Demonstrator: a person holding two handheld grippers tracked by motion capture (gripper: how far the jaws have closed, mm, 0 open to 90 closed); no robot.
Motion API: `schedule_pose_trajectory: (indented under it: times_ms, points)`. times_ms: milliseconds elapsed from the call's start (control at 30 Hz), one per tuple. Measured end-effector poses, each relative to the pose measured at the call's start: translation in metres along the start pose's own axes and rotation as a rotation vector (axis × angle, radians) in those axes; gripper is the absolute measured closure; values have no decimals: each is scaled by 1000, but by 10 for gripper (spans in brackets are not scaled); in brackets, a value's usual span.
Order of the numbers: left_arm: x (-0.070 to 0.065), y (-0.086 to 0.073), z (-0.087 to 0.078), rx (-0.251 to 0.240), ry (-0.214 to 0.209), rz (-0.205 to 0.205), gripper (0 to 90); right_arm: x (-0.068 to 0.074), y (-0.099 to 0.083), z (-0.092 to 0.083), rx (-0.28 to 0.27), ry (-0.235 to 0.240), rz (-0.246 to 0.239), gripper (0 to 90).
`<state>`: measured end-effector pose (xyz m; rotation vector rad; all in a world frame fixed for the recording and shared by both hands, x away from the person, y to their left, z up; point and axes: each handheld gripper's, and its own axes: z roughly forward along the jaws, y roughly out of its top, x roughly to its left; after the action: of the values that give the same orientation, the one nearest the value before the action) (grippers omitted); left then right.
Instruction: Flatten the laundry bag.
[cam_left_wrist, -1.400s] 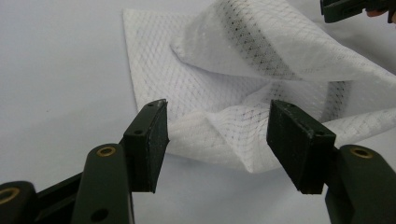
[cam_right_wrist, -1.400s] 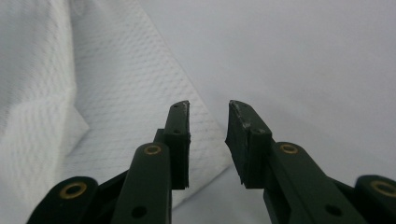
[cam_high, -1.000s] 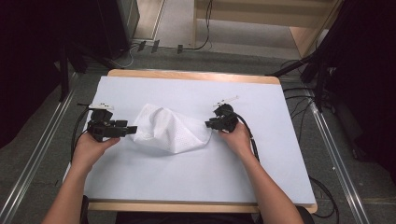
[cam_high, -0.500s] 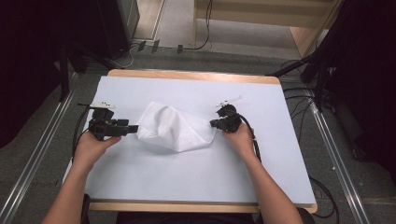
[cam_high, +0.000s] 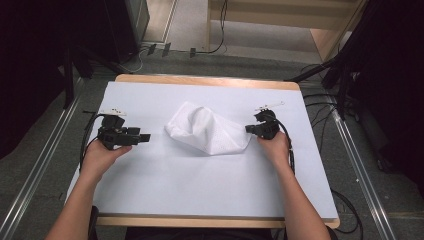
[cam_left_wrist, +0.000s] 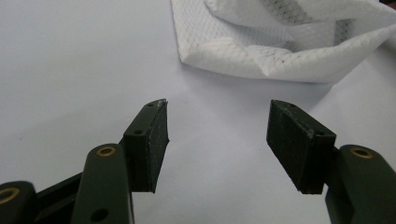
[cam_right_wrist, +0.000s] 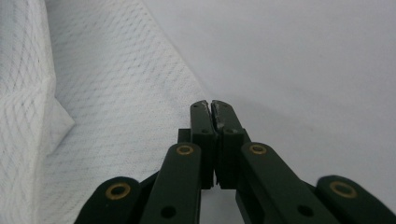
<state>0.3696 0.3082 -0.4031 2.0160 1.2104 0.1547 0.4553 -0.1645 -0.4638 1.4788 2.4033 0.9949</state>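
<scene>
A white quilted cloth (cam_high: 205, 130) lies crumpled in the middle of the white table cover (cam_high: 200, 195). My right gripper (cam_high: 248, 129) is shut on the cloth's right corner. In the right gripper view its jaws (cam_right_wrist: 212, 107) are pressed together at the cloth's edge (cam_right_wrist: 107, 84). My left gripper (cam_high: 145, 136) rests on the table a short way left of the cloth and points at it. Its jaws stand open with nothing between them (cam_left_wrist: 217, 135), and the cloth's folded edge (cam_left_wrist: 280, 51) lies just beyond them.
The wooden table edge (cam_high: 210, 81) runs along the far side, with cables (cam_high: 320, 107) trailing off to the right. Metal rails (cam_high: 45, 170) run along both sides of the table. Bare white cover stretches in front of both hands.
The right hand has moved right and dragged the cloth with it, stretching it out. The cloth has come away from the left gripper, which has stayed where it was.
</scene>
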Motion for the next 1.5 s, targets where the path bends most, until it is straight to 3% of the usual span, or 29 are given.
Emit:
schedule_pose_trajectory:
  times_ms: [100, 167, 300, 400, 567, 767, 1133, 1300, 1500]
  points:
    - [0, 1, 2, 2, -6, 1, 394, -2, -3, 0, 4, 7, 11, 884]
    - [0, 2, 2, 6, -4, 5, 394, -2, -4, -1, 0, 5, 8, 823]
    - [0, 3, 4, 3, -9, 6, 394, -1, -1, -11, -47, -4, 11, 744]
    - [-1, 3, 4, 7, -7, 7, 394, 5, 2, -16, -79, 21, 12, 806]
    - [-2, 1, 3, 6, -1, 2, 394, 23, 10, -7, -67, 66, -26, 900]
    - [-1, -4, -1, 4, 10, -8, 394, 37, 24, 11, -33, 107, -61, 900]
    - [0, -12, -6, -2, 27, -20, 394, 47, 37, 36, -12, 189, -93, 900]
    - [0, -14, -9, -2, 30, -27, 394, 56, 39, 32, -14, 237, -117, 900]
    - [0, -14, -8, -3, 28, -23, 394, 72, 36, 14, -45, 282, -154, 900]
